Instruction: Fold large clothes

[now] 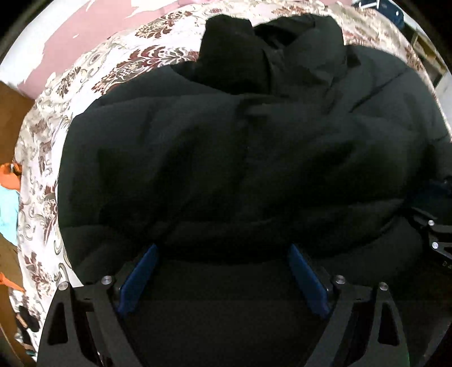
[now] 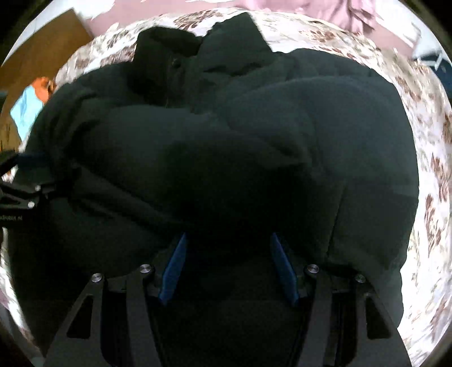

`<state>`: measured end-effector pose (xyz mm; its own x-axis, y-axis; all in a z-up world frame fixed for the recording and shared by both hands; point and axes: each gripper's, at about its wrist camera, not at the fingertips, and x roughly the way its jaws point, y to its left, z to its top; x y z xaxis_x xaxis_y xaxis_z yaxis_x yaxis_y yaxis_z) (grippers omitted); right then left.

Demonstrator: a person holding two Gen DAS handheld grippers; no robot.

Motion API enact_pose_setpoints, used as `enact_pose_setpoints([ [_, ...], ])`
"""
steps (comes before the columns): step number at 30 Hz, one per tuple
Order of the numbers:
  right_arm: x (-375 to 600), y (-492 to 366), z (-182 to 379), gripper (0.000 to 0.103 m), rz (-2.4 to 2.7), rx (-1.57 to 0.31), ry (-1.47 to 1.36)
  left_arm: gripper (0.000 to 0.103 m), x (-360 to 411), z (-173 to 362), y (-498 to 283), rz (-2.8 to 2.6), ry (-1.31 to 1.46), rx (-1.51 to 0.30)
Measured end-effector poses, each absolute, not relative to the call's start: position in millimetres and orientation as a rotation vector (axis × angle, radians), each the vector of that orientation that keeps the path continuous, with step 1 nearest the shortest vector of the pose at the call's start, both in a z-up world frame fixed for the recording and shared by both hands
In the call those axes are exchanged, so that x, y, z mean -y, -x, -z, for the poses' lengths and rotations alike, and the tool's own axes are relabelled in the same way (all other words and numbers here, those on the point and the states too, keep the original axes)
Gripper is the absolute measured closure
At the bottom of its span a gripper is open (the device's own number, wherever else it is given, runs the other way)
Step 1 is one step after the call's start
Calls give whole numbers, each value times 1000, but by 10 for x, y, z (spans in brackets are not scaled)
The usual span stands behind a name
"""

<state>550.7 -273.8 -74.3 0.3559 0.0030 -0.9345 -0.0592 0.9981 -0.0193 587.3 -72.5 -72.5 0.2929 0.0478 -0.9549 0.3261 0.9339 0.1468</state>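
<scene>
A large black padded jacket (image 1: pixel 226 146) lies on a bed with a floral cover (image 1: pixel 93 70), its collar at the far end. It also fills the right wrist view (image 2: pixel 226 141). My left gripper (image 1: pixel 223 248) is open, its blue pads wide apart, tips hidden under the jacket's near edge. My right gripper (image 2: pixel 228 237) is open too, its blue pads spread against the jacket's near edge. Each gripper shows at the side of the other's view: the right one (image 1: pixel 432 234), the left one (image 2: pixel 25 192).
The floral bed cover (image 2: pixel 423 141) surrounds the jacket. A pink wall (image 1: pixel 84 25) stands behind the bed. Orange and light blue clothes (image 1: pixel 10 192) lie at the left by a brown panel (image 1: pixel 11 118). A dark blue object (image 1: pixel 389 11) sits at the far right.
</scene>
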Motion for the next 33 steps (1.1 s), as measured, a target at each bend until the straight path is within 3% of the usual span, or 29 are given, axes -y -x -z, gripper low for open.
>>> enact_pose_setpoints([
  [7, 2639, -5526, 700, 44, -69, -1206, 81, 4, 665, 651, -5876, 235, -262, -1249],
  [14, 2927, -5502, 64, 42, -173, -1073, -11, 4, 286, 165, -5919, 333, 25, -1151],
  [18, 3067, -5815, -133, 38, -150, -1032, 13, 4, 137, -13, -6342, 282, 124, -1055],
  [23, 3160, -6422, -130, 38, -136, -1046, -142, 4, 313, 5, -7029, 311, 169, -1092],
  [29, 3001, -7127, -42, 38, -163, -1062, -107, 4, 687, 65, -7681, 313, 95, -1135],
  [33, 2927, -7576, -24, 38, -181, -1082, -133, 10, 883, 236, -7963, 296, 20, -1179],
])
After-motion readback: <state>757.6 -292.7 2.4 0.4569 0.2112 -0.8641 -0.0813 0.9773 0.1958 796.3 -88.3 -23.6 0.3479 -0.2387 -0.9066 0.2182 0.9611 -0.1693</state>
